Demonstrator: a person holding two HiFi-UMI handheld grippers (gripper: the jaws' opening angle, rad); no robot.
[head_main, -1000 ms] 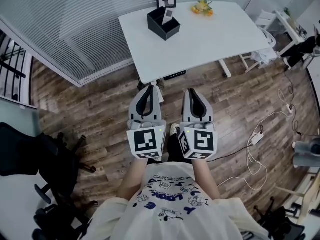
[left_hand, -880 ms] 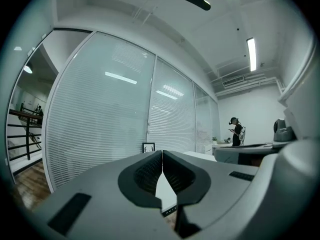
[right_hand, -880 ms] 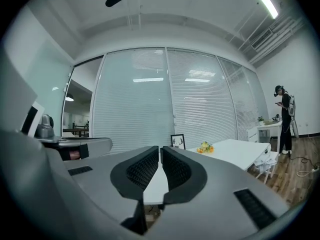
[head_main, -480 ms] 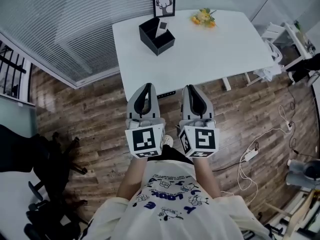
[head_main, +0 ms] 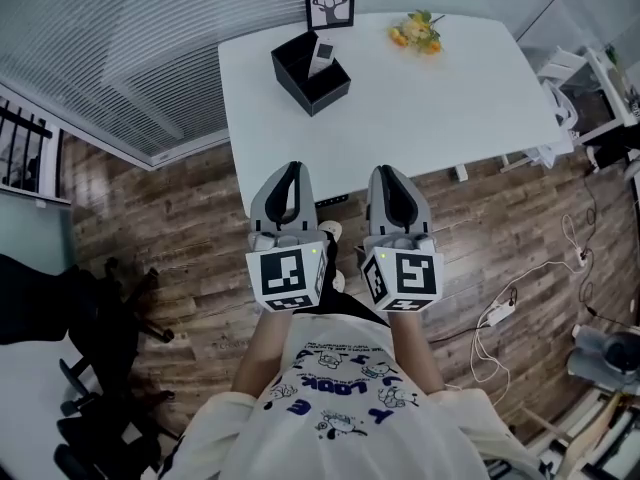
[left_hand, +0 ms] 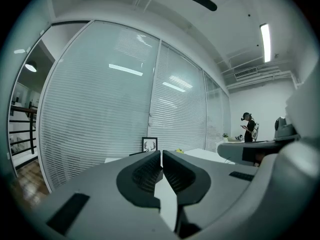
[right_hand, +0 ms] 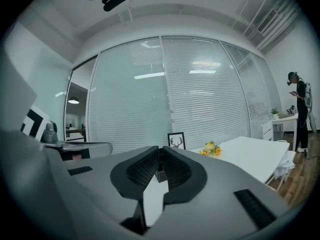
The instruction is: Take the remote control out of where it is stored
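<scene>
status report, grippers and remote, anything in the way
Left hand-held gripper and right hand-held gripper shut, empty, at the table's near edge. Remote standing in black box, far left corner, untouched. Nothing between.

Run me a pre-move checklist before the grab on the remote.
1. Remote control located, standing in black box: ok.
2. Left gripper empty: ok, jaws shut.
3. Right gripper empty: ok, jaws shut.
4. Jaws open for a grasp: not ok.
5. Box within reach: not ok; both grippers are by the table's near edge, and the box is at the far side.
6. Picture frame apart from box: cannot tell.
</scene>
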